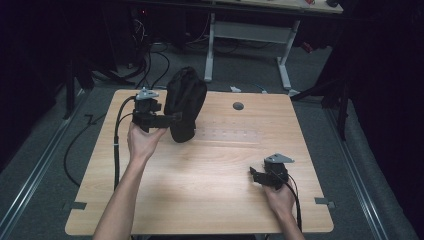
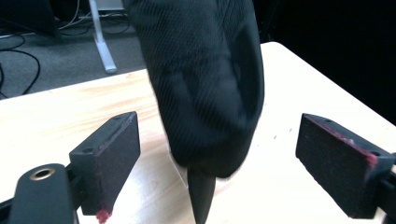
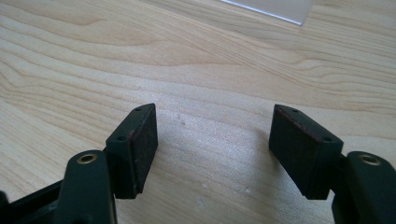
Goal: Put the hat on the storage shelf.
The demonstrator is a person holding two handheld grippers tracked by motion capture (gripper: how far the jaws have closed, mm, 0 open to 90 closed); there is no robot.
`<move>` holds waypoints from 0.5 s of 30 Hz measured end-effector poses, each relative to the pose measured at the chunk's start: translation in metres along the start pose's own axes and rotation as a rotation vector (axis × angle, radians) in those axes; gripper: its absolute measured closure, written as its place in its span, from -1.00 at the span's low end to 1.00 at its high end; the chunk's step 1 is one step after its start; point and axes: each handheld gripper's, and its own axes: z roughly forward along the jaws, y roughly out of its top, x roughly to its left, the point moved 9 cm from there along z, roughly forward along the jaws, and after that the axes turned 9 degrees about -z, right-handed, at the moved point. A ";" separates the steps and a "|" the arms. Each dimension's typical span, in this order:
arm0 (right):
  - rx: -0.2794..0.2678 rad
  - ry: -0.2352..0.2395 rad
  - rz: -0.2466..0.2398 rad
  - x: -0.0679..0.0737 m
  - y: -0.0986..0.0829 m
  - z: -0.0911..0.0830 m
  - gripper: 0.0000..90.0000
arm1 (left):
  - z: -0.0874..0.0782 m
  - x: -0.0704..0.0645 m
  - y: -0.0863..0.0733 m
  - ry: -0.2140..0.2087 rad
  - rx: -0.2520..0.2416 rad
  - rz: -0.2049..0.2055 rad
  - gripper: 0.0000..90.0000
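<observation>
My left gripper (image 1: 172, 119) sits at ten o'clock on the table (image 1: 210, 200), fingers (image 2: 108, 154) spread wide apart and empty. The black fabric bag (image 1: 185, 102) stands just past them toward twelve o'clock, its lower end (image 2: 205, 93) between the pads, touching neither. My right gripper (image 1: 255, 175) rests at four o'clock, fingers (image 3: 137, 144) apart over bare wood.

A pouch (image 1: 184, 104) is stood on the table (image 1: 210, 200) at its far left, just right of the left gripper (image 1: 176, 118). The right gripper (image 1: 254, 174) is held near the right front, well apart from it.
</observation>
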 end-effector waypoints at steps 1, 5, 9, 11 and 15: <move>0.000 0.000 0.000 0.000 0.000 0.000 -0.27 | -0.003 0.002 -0.002 -0.005 0.002 -0.005 -0.69; 0.000 0.000 0.001 0.000 0.000 0.000 -0.27 | -0.014 0.011 -0.012 -0.022 0.016 -0.009 -0.66; 0.001 0.001 0.002 0.000 0.000 0.000 -0.27 | -0.023 0.022 -0.025 -0.033 0.033 -0.010 -0.62; 0.000 0.000 0.001 0.000 0.000 0.000 -0.27 | -0.027 0.028 -0.032 -0.029 0.044 0.000 -0.61; 0.001 0.001 0.002 0.000 0.000 0.000 -0.27 | -0.033 0.038 -0.042 -0.023 0.057 -0.012 -0.59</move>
